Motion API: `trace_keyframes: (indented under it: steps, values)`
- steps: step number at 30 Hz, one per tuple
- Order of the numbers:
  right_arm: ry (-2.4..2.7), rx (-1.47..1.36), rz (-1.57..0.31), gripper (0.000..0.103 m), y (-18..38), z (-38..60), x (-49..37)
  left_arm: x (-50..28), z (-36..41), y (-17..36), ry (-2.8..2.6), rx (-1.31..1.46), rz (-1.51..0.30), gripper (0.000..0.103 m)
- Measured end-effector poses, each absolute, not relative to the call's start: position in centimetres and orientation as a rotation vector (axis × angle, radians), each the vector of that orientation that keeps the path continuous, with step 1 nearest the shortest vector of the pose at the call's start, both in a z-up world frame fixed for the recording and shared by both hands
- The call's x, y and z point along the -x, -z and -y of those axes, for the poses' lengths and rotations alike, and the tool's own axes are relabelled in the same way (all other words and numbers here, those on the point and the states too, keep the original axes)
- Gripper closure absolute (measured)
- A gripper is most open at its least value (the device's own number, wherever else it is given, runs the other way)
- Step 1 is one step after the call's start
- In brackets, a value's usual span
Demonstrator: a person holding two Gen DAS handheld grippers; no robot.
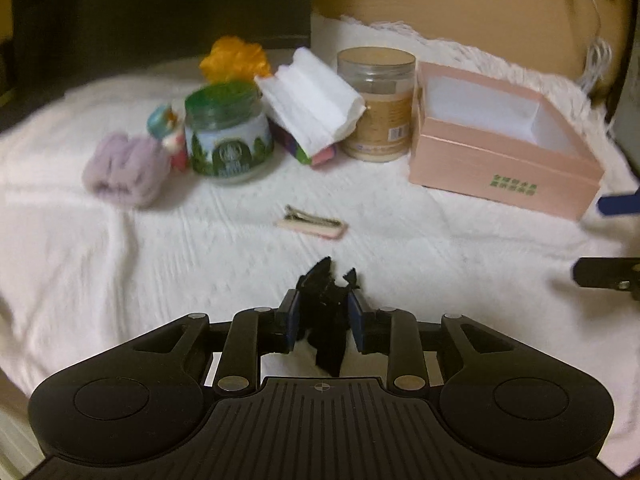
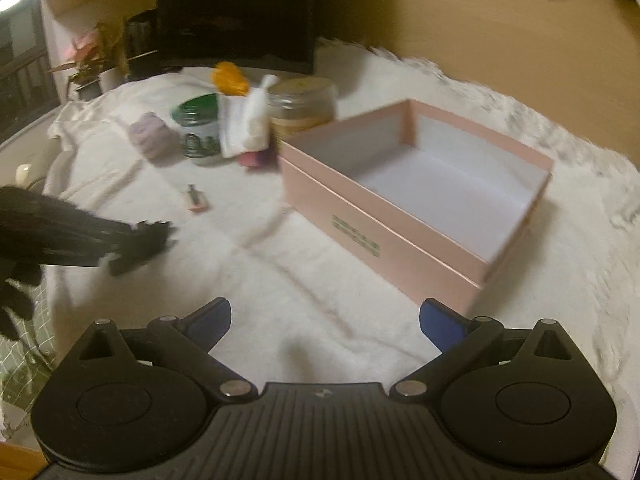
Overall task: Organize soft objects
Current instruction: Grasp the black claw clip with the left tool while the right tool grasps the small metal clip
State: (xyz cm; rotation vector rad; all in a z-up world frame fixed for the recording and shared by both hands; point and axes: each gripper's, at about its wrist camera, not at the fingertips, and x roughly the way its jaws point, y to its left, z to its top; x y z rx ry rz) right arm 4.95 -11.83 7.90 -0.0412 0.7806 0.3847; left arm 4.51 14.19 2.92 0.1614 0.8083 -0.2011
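Note:
My left gripper point(image 1: 324, 316) hovers low over the white blanket point(image 1: 160, 260). A crumpled black soft thing point(image 1: 326, 320) sits between its blue pads, with slim gaps showing at its sides, so the jaws stand open around it. The right wrist view shows this black thing point(image 2: 154, 236) at the left gripper's tip, left of the open pink box point(image 2: 420, 208). My right gripper point(image 2: 325, 320) is open and empty, close to the box's near corner. A lilac woolly bundle point(image 1: 120, 172), an orange fluffy ball point(image 1: 234, 60) and a folded white cloth pack point(image 1: 316, 100) lie farther back.
The pink box point(image 1: 500, 160) stands at the right with a bare white inside. Behind the middle stand a green-lidded jar point(image 1: 228, 136), a beige jar point(image 1: 376, 104) and a small figurine point(image 1: 168, 132). A hair clip point(image 1: 312, 226) lies on the blanket. Potted plants point(image 2: 92, 68) stand far left.

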Motion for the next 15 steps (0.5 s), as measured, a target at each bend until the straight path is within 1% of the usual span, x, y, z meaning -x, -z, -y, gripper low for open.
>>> trace_keyframes:
  steps: [2,5,13,14,15]
  values:
    - [-0.401,0.061,-0.772,0.002,-8.2,11.1,-4.8,-5.1,-14.1,-2.7,0.182,-0.21,-0.806,0.067]
    - [-0.421,0.094,-0.771,0.002,-8.4,9.9,-5.1,-6.3,-14.7,-2.5,0.188,-0.188,-0.811,0.058]
    - [-0.433,0.173,-0.811,0.002,-8.2,7.1,-5.7,-8.7,-17.0,-1.5,0.271,-0.075,-0.814,0.055]
    - [-0.431,0.18,-0.81,0.002,-8.3,6.8,-5.8,-8.6,-17.3,-1.5,0.288,-0.06,-0.813,0.056]
    - [-0.43,0.182,-0.805,0.005,-8.6,6.5,-6.0,-8.4,-17.7,-1.5,0.307,-0.042,-0.814,0.059]
